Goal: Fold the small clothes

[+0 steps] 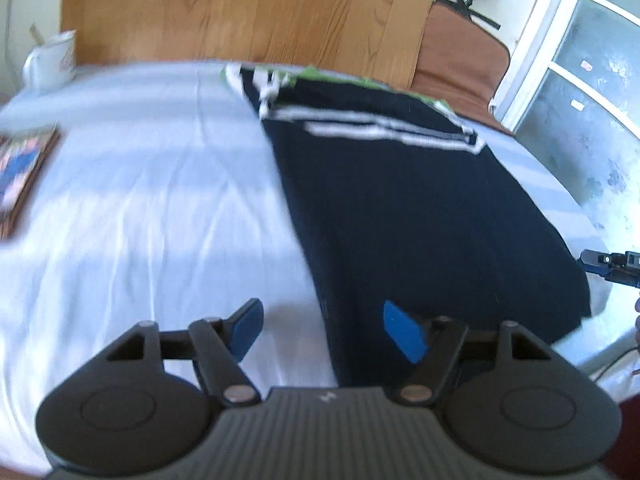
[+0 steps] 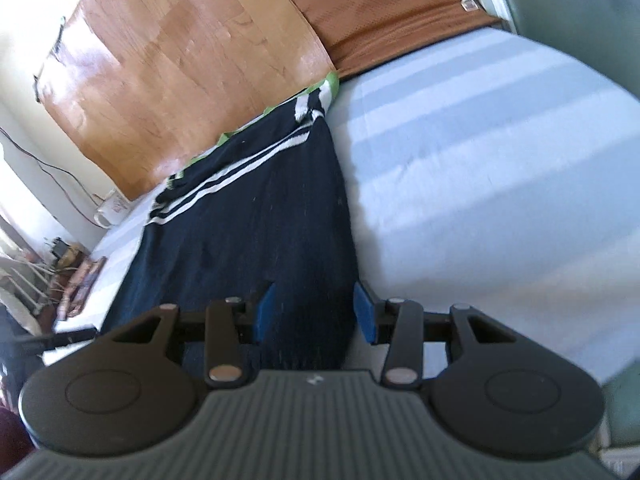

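Bed sheet carries navy striped garment, lengthwise fold apparently done, crosswise fold left. Left tongs wide open, empty, at near hem; right tongs half open, straddling hem, grip unclear.

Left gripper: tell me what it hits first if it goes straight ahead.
Probably the near left edge of the dark navy garment on the white sheet; the left gripper has open jaws straddling that edge, though depth is unclear.
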Tool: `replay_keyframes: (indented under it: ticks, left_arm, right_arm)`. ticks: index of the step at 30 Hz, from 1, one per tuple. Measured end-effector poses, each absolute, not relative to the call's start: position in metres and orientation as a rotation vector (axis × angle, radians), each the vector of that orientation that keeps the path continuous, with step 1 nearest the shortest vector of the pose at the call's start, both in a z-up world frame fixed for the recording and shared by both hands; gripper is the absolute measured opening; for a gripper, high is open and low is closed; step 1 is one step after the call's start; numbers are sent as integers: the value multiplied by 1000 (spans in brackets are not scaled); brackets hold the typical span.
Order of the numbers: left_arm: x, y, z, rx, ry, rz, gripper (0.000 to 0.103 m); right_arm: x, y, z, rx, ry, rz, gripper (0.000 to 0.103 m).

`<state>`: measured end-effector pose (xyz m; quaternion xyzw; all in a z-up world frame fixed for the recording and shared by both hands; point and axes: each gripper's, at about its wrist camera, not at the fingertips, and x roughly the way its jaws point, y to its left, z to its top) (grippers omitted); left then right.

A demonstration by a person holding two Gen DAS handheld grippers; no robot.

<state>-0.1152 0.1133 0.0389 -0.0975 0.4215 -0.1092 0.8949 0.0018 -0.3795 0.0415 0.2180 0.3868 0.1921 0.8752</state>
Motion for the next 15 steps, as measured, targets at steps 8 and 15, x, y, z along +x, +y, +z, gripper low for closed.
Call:
replay_keyframes:
  ticks: [8,15]
  left_arm:
    - [-152,97,39,-216,917,-198,72]
    - [-153,100,25,-361,979,-210,73]
  right_arm:
    - [-23,-403,26,566,818,456,47]
    - [-19,-398,16,599,825,548,47]
